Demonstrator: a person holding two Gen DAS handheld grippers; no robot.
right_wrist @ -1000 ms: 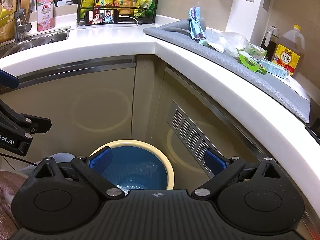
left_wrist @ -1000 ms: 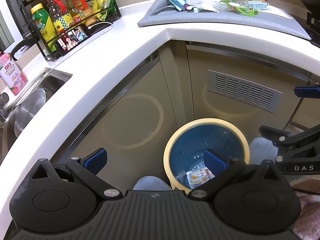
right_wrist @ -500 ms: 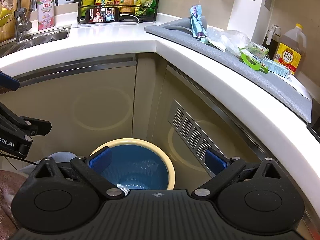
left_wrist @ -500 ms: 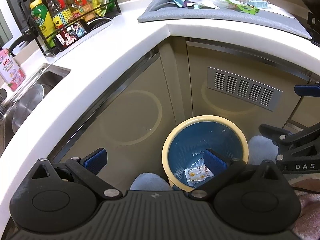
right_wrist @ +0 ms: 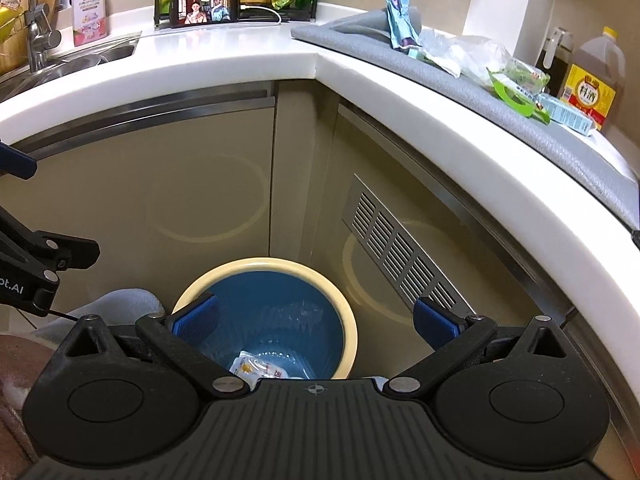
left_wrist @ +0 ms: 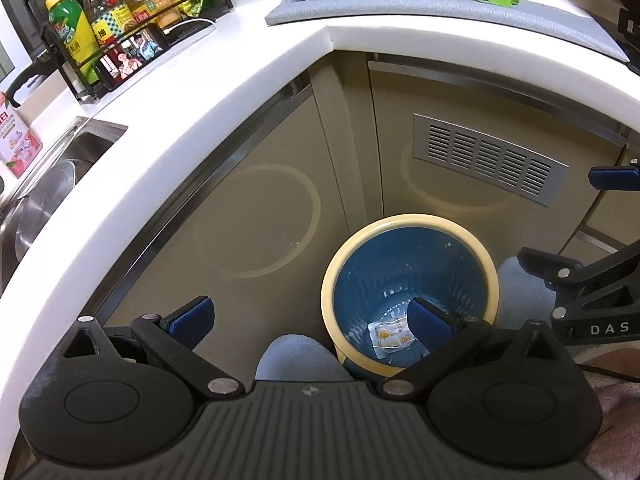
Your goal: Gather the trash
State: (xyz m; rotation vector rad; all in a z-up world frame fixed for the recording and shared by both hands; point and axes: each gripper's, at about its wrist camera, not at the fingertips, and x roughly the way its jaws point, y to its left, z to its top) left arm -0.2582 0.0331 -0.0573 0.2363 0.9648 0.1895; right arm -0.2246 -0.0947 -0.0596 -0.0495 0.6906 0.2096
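Left claw (left_wrist: pixel 310 318) spread wide, nothing held, hanging over the floor in front of the corner cabinets. Right claw (right_wrist: pixel 314 322) also wide apart and empty, sitting above the trash bin (right_wrist: pixel 349 330).

Trash bin: cream rim, blue liner, on the floor tight in the cabinet corner, at 5 o'clock in the left wrist view (left_wrist: pixel 330 280). Its far rim is near the cabinet doors; whether it touches them cannot be told. 1 clear wrapper with yellow print (left_wrist: pixel 390 334) lies at the bottom, partly hidden behind the left claw's right pad. In the right wrist view the same wrapper (right_wrist: pixel 252 368) shows at the near inner wall, at 6 o'clock.

Other trash is up on the bench (right_wrist: pixel 240 54), on the grey mat (right_wrist: pixel 532 128) at 1 o'clock: a teal packet (right_wrist: pixel 398 16) standing upright at the mat's back end, a crumpled clear bag (right_wrist: pixel 460 54) beside it, a green vegetable pack (right_wrist: pixel 518 86), then a small pale-blue box (right_wrist: pixel 566 114) near the mat's front edge. A cooking wine jug (right_wrist: pixel 594 80) stands behind the box.

White bench edge curves over the cabinets, overhanging them. Vent grille (right_wrist: pixel 400 248) is on the right-hand door. Open room above the bin mouth between both claws. Bottle rack (left_wrist: pixel 120 28) at 11 o'clock, sink (left_wrist: pixel 52 200) at 9 o'clock. Blue cloth, possibly the person's knees (left_wrist: pixel 300 356), flanks the bin on the near side.
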